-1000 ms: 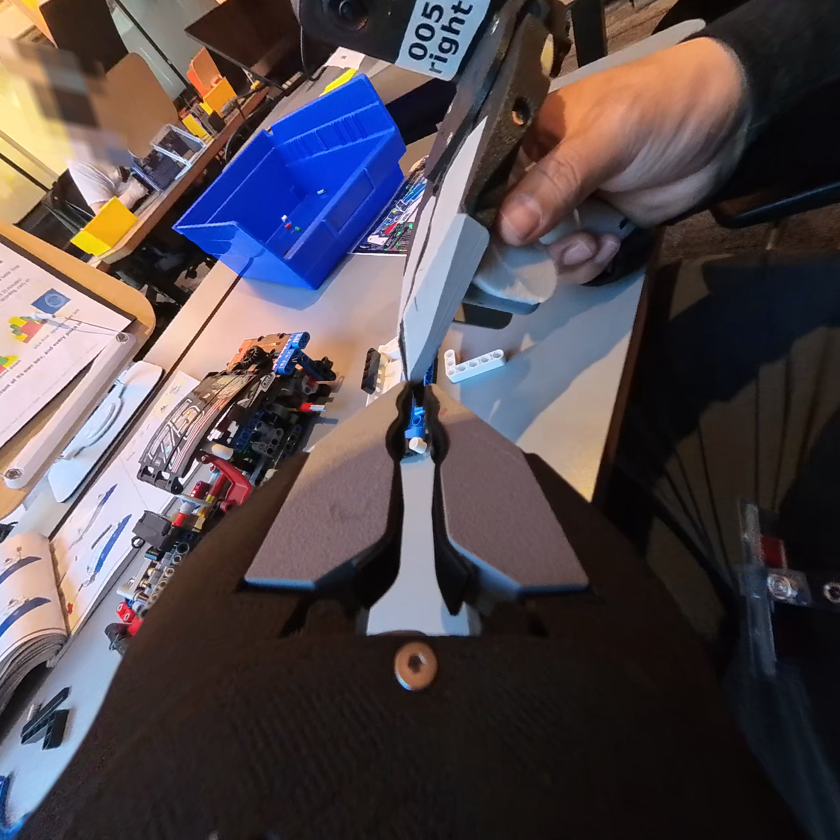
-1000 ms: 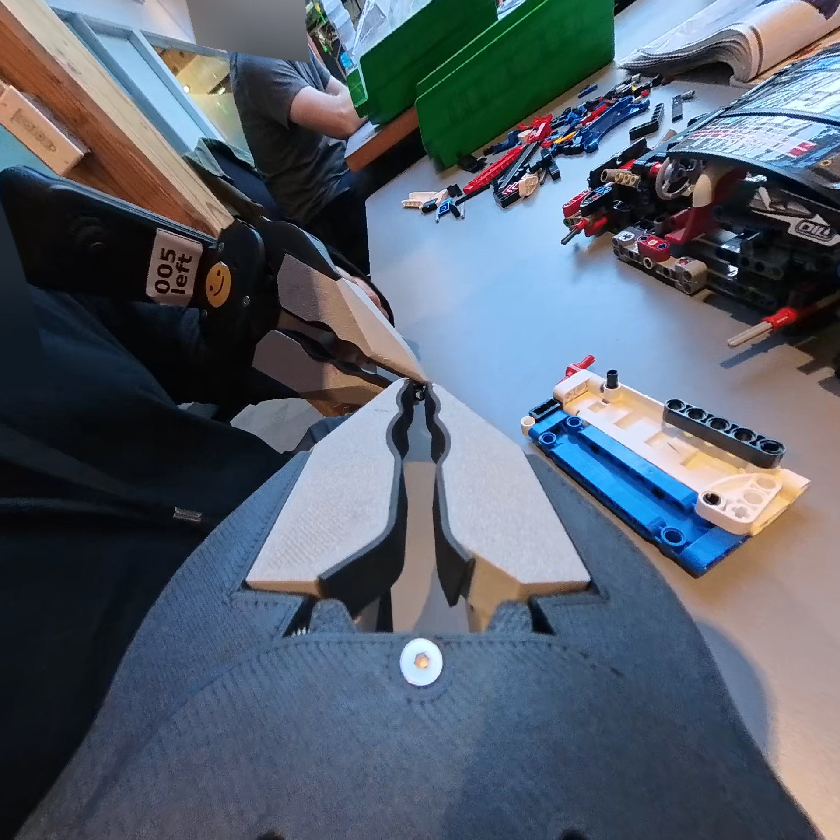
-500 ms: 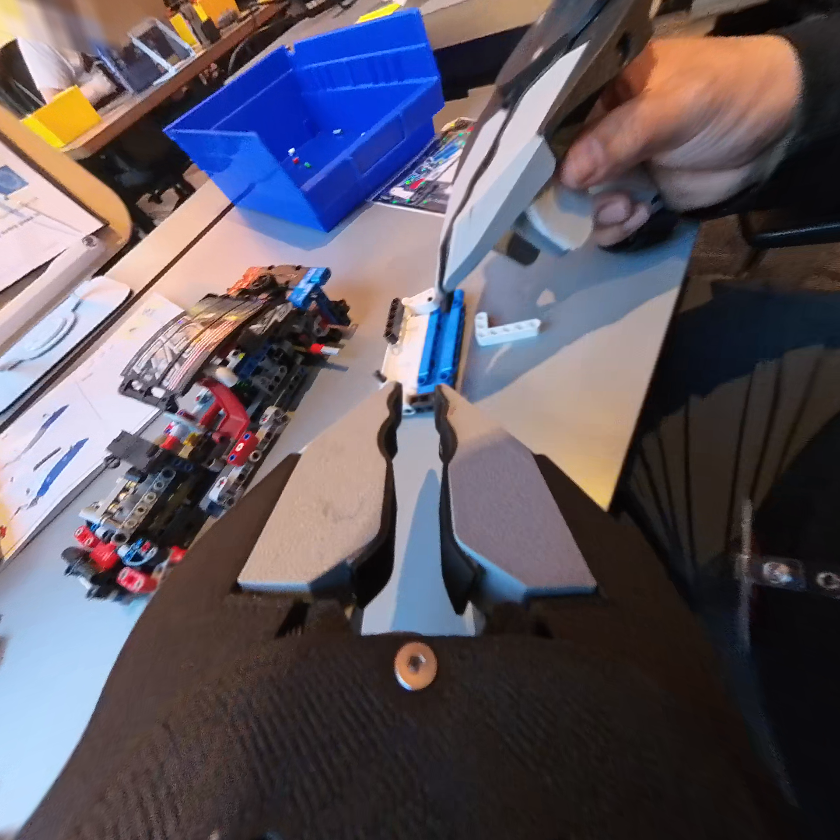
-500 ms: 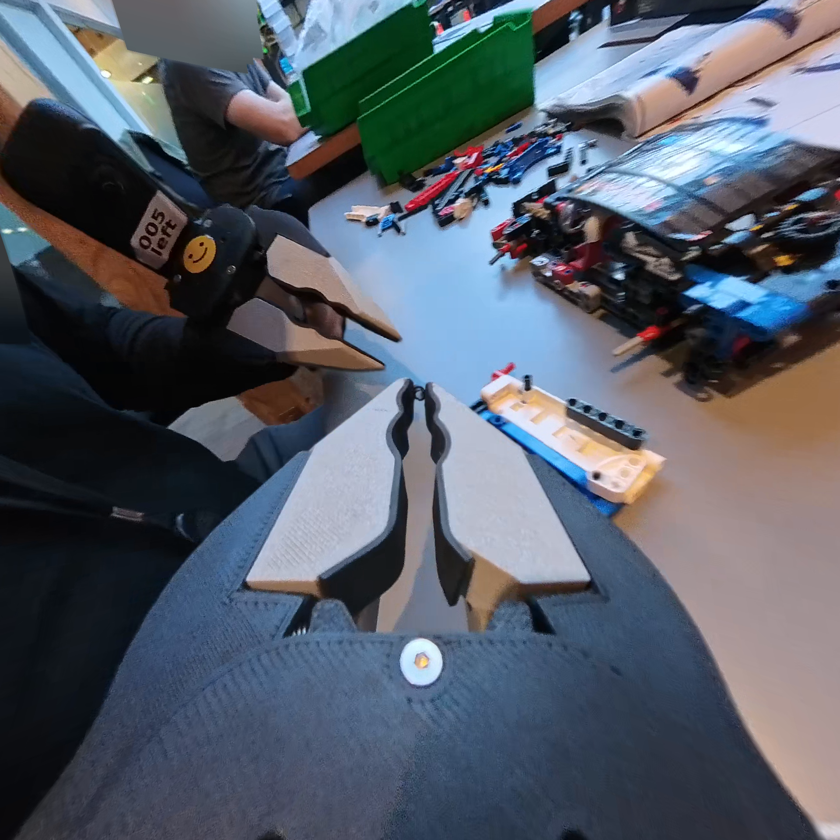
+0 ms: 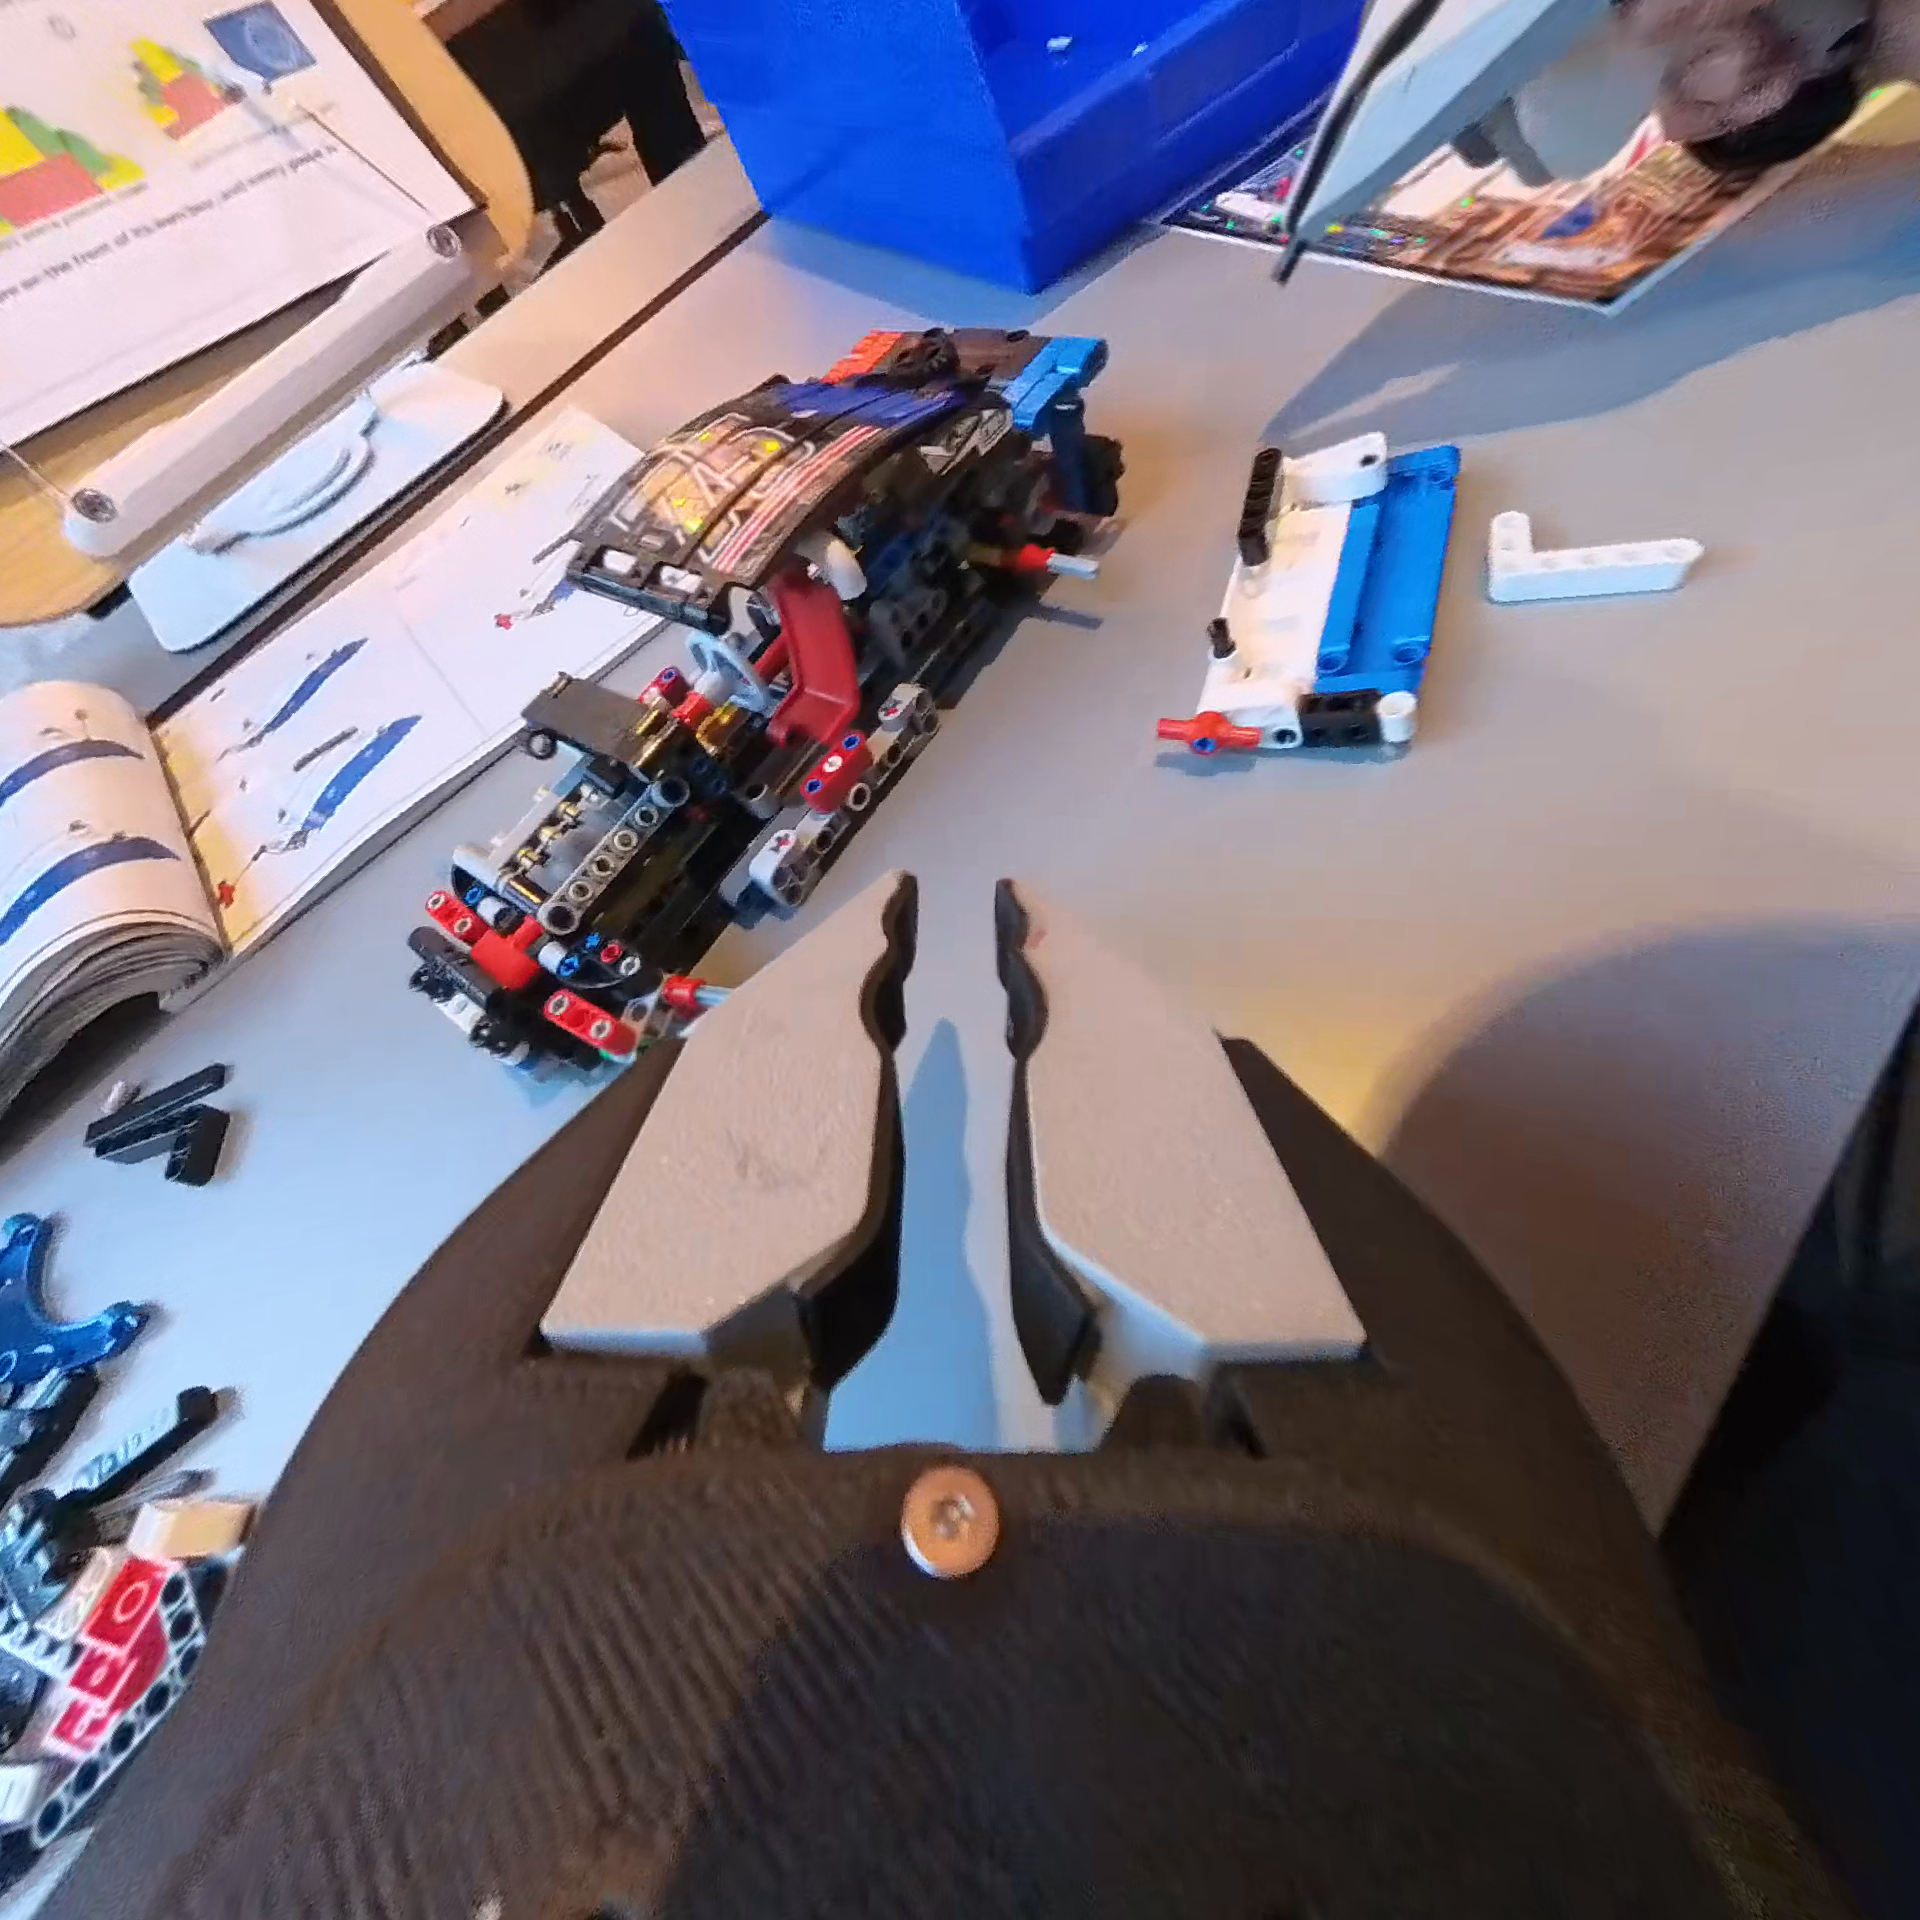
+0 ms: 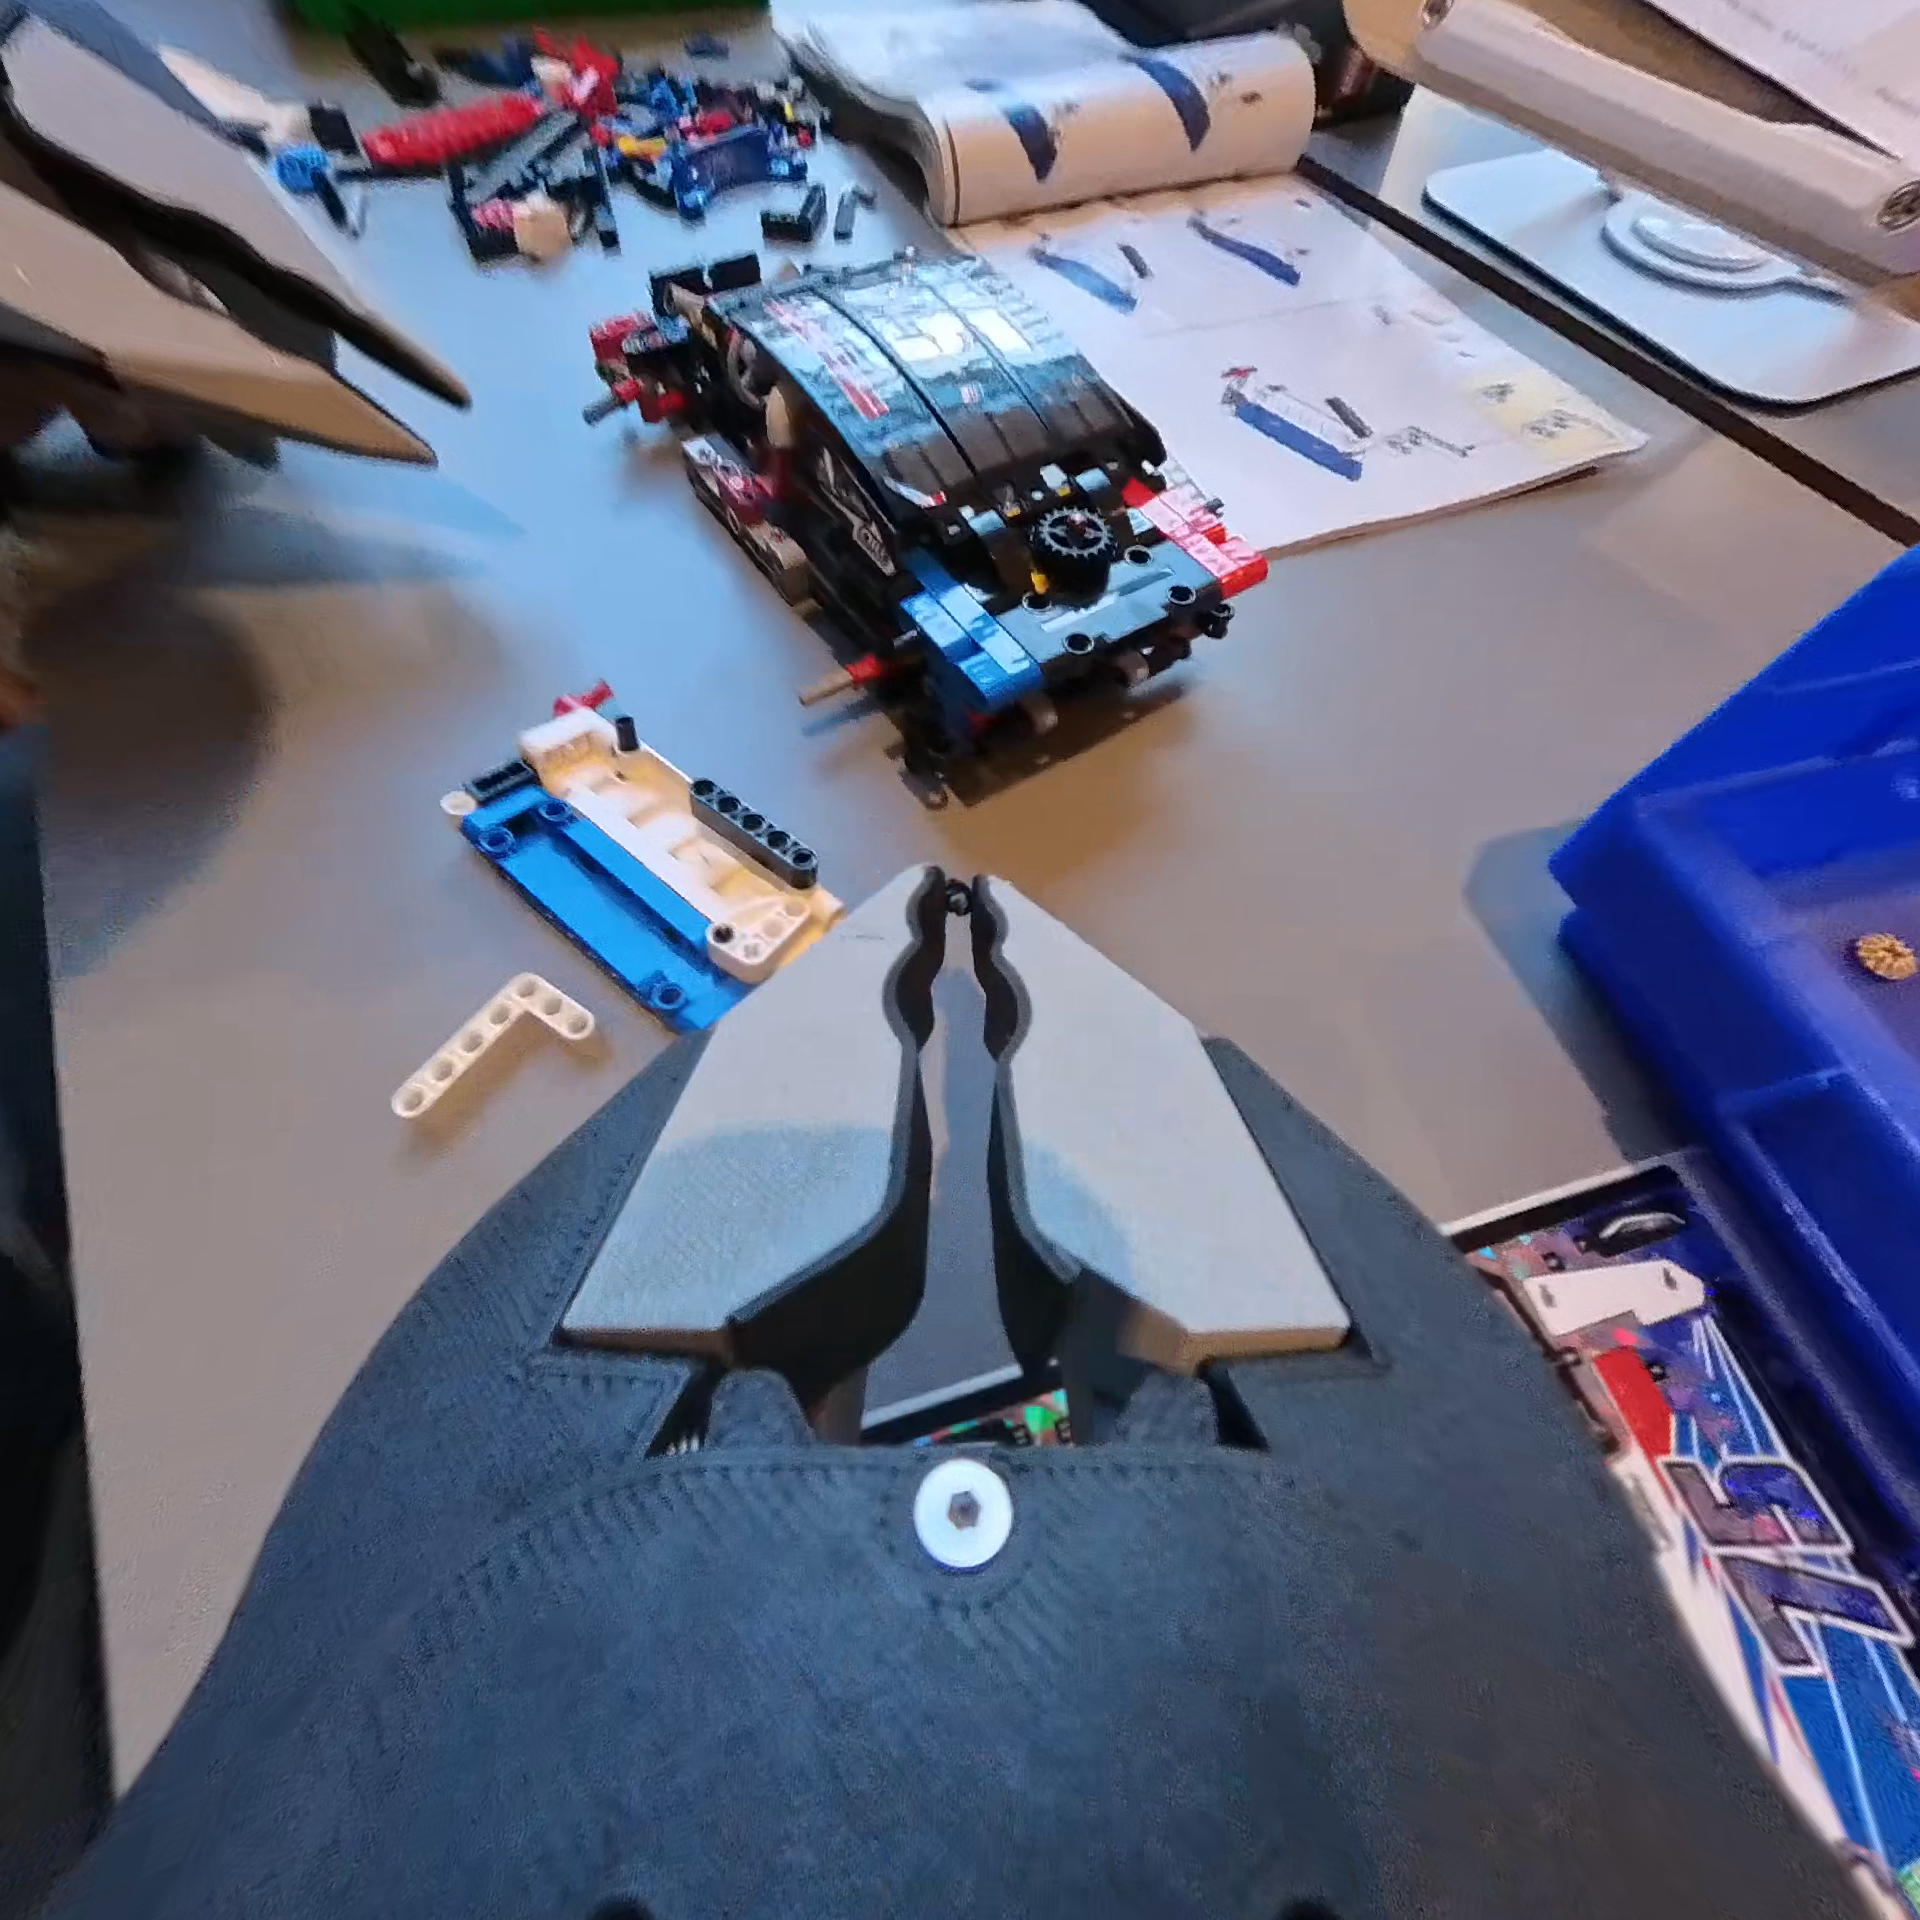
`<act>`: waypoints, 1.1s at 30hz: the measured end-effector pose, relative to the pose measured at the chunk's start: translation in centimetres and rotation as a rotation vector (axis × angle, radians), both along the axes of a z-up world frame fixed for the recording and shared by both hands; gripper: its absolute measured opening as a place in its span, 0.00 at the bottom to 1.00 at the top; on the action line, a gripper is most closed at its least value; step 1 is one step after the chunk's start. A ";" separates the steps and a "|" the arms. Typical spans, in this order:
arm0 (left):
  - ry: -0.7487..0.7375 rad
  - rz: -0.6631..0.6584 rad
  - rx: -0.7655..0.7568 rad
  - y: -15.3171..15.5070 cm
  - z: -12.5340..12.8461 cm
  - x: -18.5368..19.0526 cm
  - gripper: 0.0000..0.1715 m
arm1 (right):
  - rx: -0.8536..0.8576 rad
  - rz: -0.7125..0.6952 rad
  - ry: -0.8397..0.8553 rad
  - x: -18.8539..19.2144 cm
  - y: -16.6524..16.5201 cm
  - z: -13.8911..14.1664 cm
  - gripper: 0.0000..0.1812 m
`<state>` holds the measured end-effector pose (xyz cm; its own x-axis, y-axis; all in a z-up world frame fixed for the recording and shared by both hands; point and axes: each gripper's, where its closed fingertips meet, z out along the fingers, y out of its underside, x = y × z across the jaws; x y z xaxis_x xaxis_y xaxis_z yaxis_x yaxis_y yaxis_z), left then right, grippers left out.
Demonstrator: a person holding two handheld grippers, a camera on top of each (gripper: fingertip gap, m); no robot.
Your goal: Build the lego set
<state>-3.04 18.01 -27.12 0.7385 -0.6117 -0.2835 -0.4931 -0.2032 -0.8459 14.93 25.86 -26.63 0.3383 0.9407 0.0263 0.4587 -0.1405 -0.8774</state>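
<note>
The part-built black, red and blue Lego car [image 5: 810, 665] stands mid-table; it also shows in the right wrist view [image 6: 935, 468]. A flat blue and white panel assembly [image 5: 1340, 592] lies to its right, with a white L-shaped beam [image 5: 1590, 556] beside it. Both show in the right wrist view too, the panel [image 6: 644, 873] and the beam [image 6: 488, 1044]. My left gripper [image 5: 954, 899] is slightly open and empty above the table, near the car's front. My right gripper [image 6: 958, 891] is shut on a small dark piece at its tips, above the panel's far end.
A blue bin [image 5: 987, 125] stands behind the car, with a sticker sheet [image 5: 1558, 218] next to it. The open instruction booklet [image 5: 312, 707] lies left of the car. Loose parts [image 6: 623, 135] lie beyond it. The table edge [image 5: 1766, 1195] runs close on the right. Some 20 cm of space lies between my two pairs of fingers.
The left gripper held a small blue pin against the right gripper's tips; it has opened and is empty. Both grippers have drawn apart and swung over the table.
</note>
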 end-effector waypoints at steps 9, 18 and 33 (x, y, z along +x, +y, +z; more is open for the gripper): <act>-0.067 -0.010 -0.070 0.7 -0.3 -0.3 0.08 | 0.017 0.073 -0.186 -0.3 0.0 -3.8 0.01; -0.084 -0.009 -0.065 1.2 -0.1 -0.4 0.08 | 0.021 0.117 -0.270 -0.4 -0.6 -5.0 0.02; -0.101 0.308 -0.128 -0.9 0.0 -10.0 0.10 | 0.048 0.140 -0.115 -0.5 -1.0 -2.7 0.14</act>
